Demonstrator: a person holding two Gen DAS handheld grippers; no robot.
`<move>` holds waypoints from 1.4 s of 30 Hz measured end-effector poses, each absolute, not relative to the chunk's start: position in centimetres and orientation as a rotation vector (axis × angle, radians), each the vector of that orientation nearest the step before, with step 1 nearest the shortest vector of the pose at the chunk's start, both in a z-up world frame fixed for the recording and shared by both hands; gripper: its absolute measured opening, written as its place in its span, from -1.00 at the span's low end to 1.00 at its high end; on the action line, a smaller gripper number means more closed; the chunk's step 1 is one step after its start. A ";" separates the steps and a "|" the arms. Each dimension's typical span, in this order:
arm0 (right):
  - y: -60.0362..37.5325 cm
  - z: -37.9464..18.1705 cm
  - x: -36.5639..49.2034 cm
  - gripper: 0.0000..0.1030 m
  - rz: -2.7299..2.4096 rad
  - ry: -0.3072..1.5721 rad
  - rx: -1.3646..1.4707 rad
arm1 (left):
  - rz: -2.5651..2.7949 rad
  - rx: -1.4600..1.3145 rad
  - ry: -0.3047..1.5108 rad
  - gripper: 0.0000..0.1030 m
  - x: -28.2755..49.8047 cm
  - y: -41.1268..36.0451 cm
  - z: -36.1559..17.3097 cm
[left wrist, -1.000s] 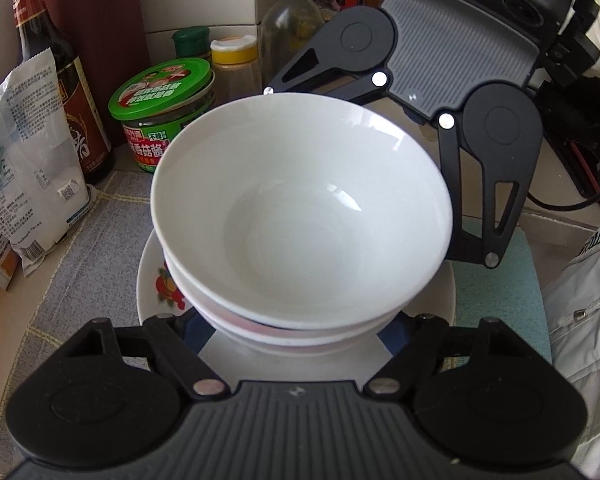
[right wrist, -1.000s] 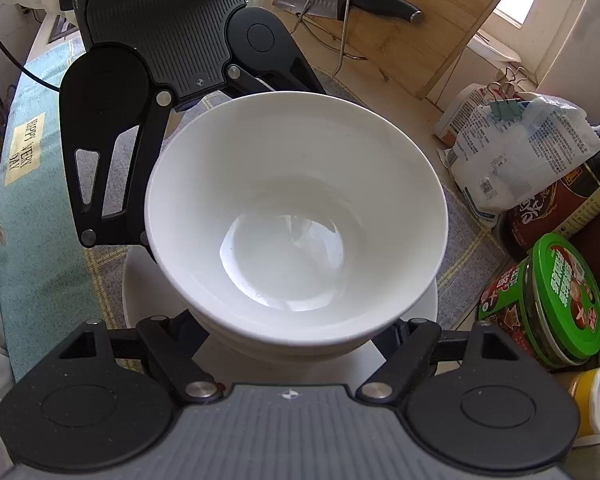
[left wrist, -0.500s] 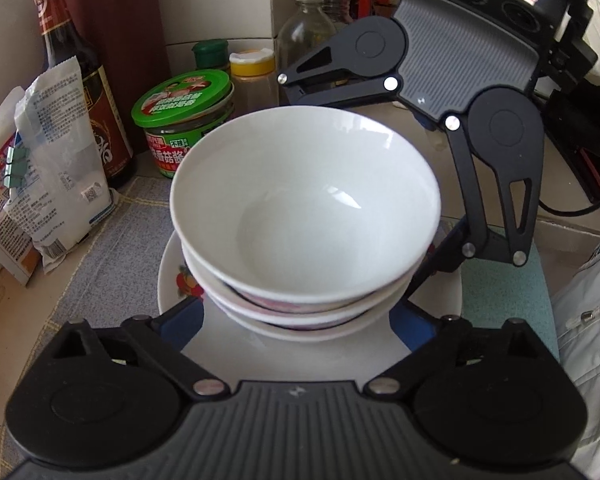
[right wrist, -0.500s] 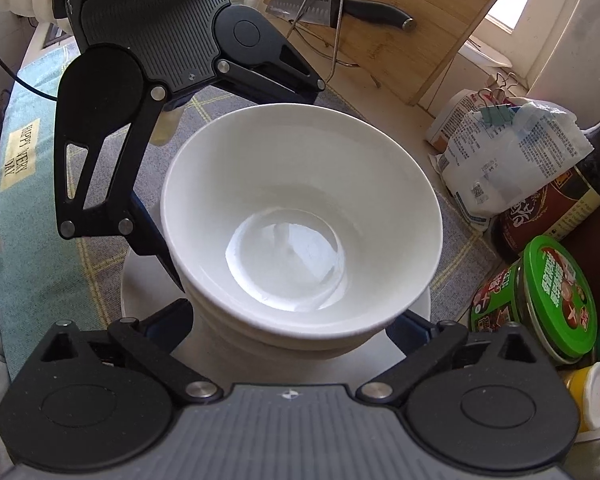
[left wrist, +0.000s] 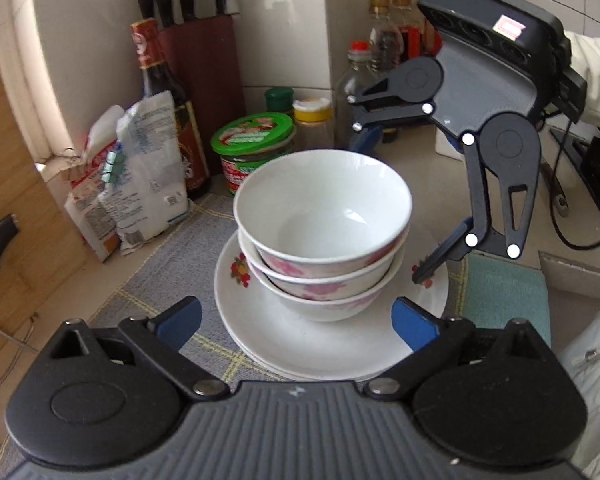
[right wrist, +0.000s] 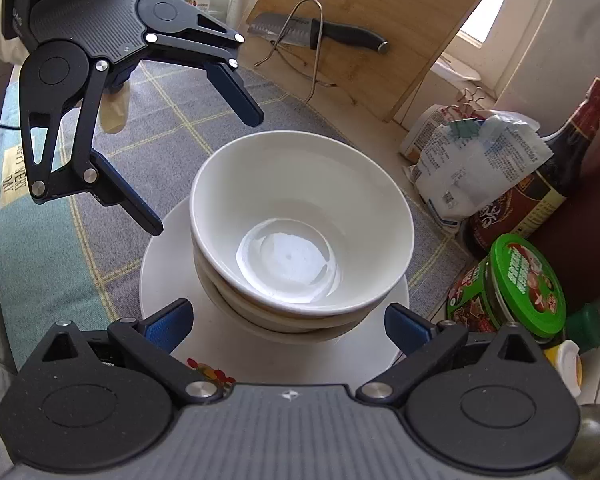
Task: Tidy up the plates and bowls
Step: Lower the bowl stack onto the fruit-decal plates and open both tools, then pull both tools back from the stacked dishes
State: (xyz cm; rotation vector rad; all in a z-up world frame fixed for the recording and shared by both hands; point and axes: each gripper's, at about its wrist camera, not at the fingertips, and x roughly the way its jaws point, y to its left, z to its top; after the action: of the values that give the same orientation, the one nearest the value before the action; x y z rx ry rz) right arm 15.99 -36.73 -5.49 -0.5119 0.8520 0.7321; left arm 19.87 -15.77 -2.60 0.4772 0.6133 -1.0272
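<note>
Three white bowls with pink flowers [left wrist: 324, 216] are nested on a stack of white plates [left wrist: 300, 344] with fruit prints. My left gripper [left wrist: 296, 318] is drawn back on the near side. Its jaws are still opening, its blue pads stand off the bowls, and it holds nothing. My right gripper [left wrist: 394, 208] hangs opposite, open and empty. In the right wrist view the bowl stack [right wrist: 300, 232] sits on the plates [right wrist: 160, 264] ahead of the right gripper [right wrist: 287, 322]. The left gripper [right wrist: 203, 173] hovers beyond the stack.
A green-lidded jar [left wrist: 256, 140], sauce bottle [left wrist: 160, 92], clipped bags [left wrist: 140, 168] and knife block [left wrist: 204, 60] crowd one side. A cutting board [right wrist: 364, 28] with a knife leans behind. The plates rest on a checked mat [right wrist: 100, 184]. A person's sleeve [left wrist: 592, 80] is visible.
Both grippers opened wide and drew back from the top bowl, which now rests in the stack. The left one pulled back and rose most.
</note>
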 end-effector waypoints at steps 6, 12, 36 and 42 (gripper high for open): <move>-35.9 -4.2 14.1 1.00 0.526 0.848 -0.476 | -0.889 0.372 0.530 0.98 17.3 -13.1 -1.5; -33.6 -3.3 11.1 1.00 0.239 0.856 -0.299 | -0.791 0.284 0.497 0.98 14.7 -10.8 -0.5; -25.6 1.8 0.7 1.00 -0.299 0.837 0.129 | -0.570 0.214 0.680 0.98 8.7 -6.3 3.9; -25.3 2.3 0.3 1.00 -0.296 0.823 0.133 | -0.567 0.188 0.677 0.98 8.3 -6.0 4.5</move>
State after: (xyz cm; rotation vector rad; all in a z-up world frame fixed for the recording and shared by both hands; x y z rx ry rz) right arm 0.25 -25.30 2.26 0.1326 0.8225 -0.2965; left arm 8.31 -5.96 4.47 0.1879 0.6767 -0.5671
